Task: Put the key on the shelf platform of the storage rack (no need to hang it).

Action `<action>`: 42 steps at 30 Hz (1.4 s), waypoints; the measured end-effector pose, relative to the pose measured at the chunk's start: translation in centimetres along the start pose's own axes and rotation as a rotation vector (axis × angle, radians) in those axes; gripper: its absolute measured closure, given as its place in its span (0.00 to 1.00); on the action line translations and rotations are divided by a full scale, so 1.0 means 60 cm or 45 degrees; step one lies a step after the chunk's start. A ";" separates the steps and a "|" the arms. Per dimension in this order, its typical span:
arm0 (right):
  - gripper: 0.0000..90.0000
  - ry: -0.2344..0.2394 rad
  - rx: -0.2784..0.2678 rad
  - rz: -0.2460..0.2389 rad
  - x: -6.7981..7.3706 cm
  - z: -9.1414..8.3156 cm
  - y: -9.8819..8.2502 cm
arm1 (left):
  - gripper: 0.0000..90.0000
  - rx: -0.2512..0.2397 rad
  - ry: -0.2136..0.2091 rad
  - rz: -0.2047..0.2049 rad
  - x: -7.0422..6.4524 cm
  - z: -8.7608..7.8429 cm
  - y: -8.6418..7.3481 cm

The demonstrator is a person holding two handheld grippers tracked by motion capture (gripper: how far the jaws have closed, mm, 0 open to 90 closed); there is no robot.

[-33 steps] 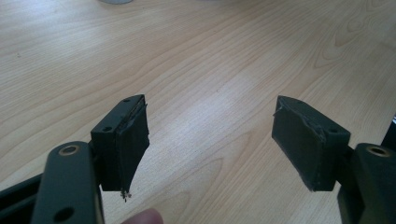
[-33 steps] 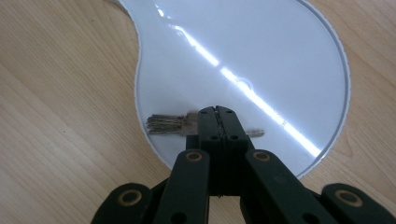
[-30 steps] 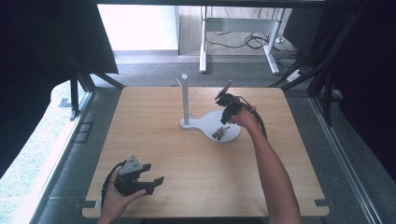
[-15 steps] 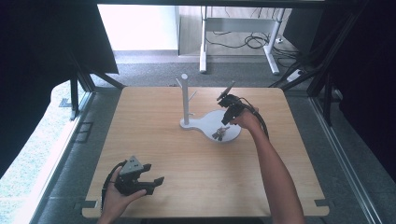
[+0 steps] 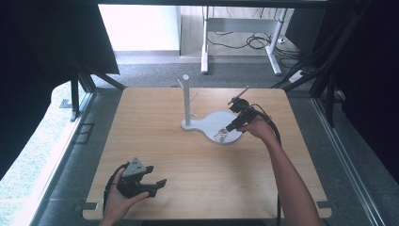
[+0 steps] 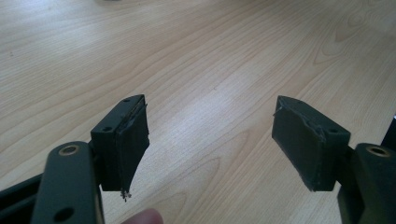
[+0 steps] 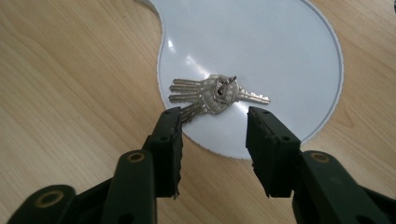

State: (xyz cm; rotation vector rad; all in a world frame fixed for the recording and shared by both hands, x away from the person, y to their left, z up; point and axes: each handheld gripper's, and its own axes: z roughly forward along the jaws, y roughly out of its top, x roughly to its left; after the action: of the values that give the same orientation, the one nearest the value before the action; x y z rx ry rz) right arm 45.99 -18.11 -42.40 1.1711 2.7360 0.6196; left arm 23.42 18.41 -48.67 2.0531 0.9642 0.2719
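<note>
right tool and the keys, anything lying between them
Nothing: in the right gripper view, just bare white tray separates the open right tool from the keys.

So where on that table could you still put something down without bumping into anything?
Most of the wooden table is bare: the whole left half, and the middle stretch between the left gripper and the white stand. It is crowded on the stand's round tray, where the keys lie and the right gripper hovers with open jaws.
</note>
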 end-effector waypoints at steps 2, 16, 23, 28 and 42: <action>0.61 0.007 -0.026 0.002 0.003 -0.006 -0.011 | 0.30 0.002 -0.002 0.001 -0.001 0.001 0.000; 0.55 0.011 -0.164 -0.016 0.018 -0.027 -0.122 | 0.30 0.014 -0.006 0.011 -0.009 0.008 0.001; 0.55 0.017 -0.210 0.000 0.022 -0.025 -0.181 | 0.30 0.023 -0.006 0.015 -0.012 0.010 0.000; 0.55 0.000 -0.228 0.014 0.031 -0.016 -0.241 | 0.30 0.025 -0.004 0.013 -0.012 0.011 0.000; 0.55 0.015 -0.219 0.050 0.042 0.015 -0.330 | 0.30 0.042 -0.005 0.016 -0.016 0.018 -0.002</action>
State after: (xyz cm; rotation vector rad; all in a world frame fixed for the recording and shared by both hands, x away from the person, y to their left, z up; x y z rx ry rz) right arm 31.17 -28.32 -51.10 1.1863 2.6127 0.8493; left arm 23.24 17.14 -49.29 2.0891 0.9598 0.2601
